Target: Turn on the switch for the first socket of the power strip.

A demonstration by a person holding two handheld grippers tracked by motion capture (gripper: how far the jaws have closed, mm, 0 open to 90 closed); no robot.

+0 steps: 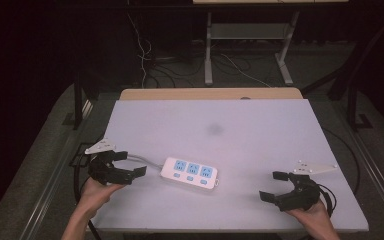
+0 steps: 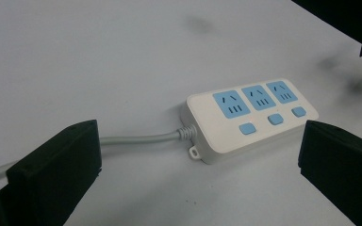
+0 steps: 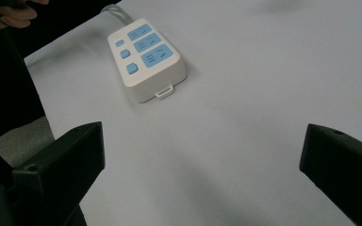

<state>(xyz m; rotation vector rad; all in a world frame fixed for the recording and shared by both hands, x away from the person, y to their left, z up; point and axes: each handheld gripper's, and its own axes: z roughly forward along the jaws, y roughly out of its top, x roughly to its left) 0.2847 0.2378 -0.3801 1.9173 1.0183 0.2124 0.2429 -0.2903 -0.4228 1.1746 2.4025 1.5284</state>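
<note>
A white power strip (image 1: 190, 172) with three blue sockets and three blue switches lies flat near the front middle of the table; it also appears as the power strip (image 2: 250, 117) and the power strip (image 3: 145, 56). Its grey cable (image 1: 145, 161) runs left, and the cable (image 2: 136, 140) passes between the jaws of my left gripper. My left gripper (image 1: 131, 164) stands open just left of the strip, jaws apart around the cable without touching it. My right gripper (image 1: 274, 186) stands open at the front right, well clear of the strip, with nothing between its jaws.
The pale table top (image 1: 215, 130) has a dark smudge (image 1: 215, 130) near its middle. A wooden edge (image 1: 210, 93) shows at the back. Beyond it stand metal table legs (image 1: 208, 50) and loose floor cables (image 1: 145, 60).
</note>
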